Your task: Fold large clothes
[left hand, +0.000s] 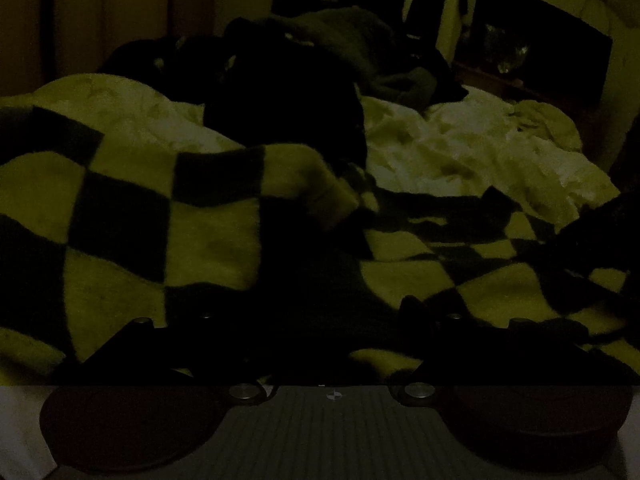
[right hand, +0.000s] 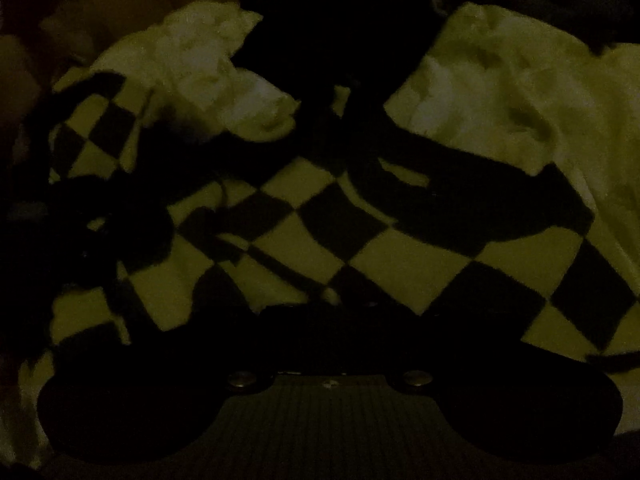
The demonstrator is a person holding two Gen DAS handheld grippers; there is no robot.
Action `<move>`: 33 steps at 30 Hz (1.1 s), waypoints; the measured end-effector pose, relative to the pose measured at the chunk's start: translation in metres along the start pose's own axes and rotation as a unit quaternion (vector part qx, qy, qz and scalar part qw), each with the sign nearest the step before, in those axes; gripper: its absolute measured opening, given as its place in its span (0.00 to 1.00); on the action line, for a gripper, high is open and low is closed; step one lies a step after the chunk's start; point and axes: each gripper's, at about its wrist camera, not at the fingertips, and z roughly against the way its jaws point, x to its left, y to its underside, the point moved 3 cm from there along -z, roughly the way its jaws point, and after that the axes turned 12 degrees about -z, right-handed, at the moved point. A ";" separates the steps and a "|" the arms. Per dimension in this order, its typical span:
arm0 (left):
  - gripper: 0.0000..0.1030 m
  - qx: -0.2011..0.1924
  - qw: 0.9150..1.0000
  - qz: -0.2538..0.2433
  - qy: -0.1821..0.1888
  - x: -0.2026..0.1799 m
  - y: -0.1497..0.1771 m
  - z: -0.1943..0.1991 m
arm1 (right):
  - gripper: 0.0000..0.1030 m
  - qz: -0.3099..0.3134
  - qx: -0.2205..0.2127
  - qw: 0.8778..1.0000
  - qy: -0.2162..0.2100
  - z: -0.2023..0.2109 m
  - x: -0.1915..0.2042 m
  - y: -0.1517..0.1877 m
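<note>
Honestly it's dark, but the right gripper (right hand: 320, 312) reads clamped tight, low on the checkered sweater (right hand: 360, 240); whether it caught fabric I can't tell. Left gripper (left hand: 320, 320) sits over the same sweater, jaws lost in shadow. Sweater's spread across the pale bedding (left hand: 460, 148), dark clothes (left hand: 320, 60) behind. I'd confirm the pinch, then lift evenly.

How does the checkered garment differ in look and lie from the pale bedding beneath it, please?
The checkered garment has bold dark and light squares; the pale bedding is plain. The garment looks fuzzy and lies in broad folds; the bedding is finely crumpled. Both are soft fabrics spread over the bed.
</note>
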 end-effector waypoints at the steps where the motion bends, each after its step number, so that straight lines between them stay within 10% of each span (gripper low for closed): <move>1: 1.00 0.000 1.000 0.003 0.000 0.000 0.000 0.000 | 0.08 0.000 -0.014 1.000 0.000 0.005 -0.002 -0.002; 11: 1.00 0.005 1.000 0.001 -0.013 -0.001 0.000 0.002 | 0.07 -0.023 -0.113 0.985 0.130 0.010 -0.020 -0.013; 17: 1.00 0.006 1.000 0.002 -0.012 0.001 0.001 -0.002 | 0.48 -0.104 -0.124 0.980 0.114 0.027 -0.038 0.001; 23: 1.00 0.008 1.000 -0.004 -0.018 -0.001 0.002 -0.002 | 0.55 -0.131 -0.133 0.979 0.083 0.074 -0.034 0.023; 26: 1.00 0.010 1.000 -0.007 -0.019 -0.002 0.001 -0.002 | 0.65 -0.154 -0.095 0.971 0.158 0.066 -0.048 0.042; 30: 1.00 0.015 1.000 -0.019 -0.020 -0.004 0.000 -0.004 | 0.63 -0.219 -0.099 0.954 0.180 0.058 -0.086 0.060; 33: 1.00 0.017 0.999 -0.022 -0.021 -0.004 0.001 -0.004 | 0.42 -0.167 -0.119 0.939 0.275 0.057 -0.084 0.056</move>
